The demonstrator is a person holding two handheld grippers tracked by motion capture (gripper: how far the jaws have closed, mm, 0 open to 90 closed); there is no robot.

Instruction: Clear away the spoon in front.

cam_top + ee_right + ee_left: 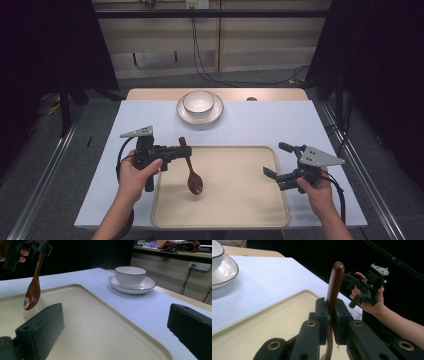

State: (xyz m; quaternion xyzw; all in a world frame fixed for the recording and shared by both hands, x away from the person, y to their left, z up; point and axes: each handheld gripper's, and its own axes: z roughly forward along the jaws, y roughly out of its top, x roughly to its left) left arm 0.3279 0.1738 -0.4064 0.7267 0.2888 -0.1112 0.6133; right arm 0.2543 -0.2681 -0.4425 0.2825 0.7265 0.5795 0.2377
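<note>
Dark brown wooden spoon (191, 170): handle clamped in left gripper (176, 151), long axis near-vertical, bowl hanging over beige plastic tray (250, 210). Right gripper (280, 165): jaws apart, empty, well apart across tray.

Pale blue-white worktop (250, 125), rectangular, with a strip of bare wood along the far edge. Near the front, lying flat on it, a cream tray (235, 200) with rounded corners and a raised rim. Toward the back, well apart from the tray, a white dark-rimmed saucer (216, 116) carrying a white bowl (199, 101).
</note>
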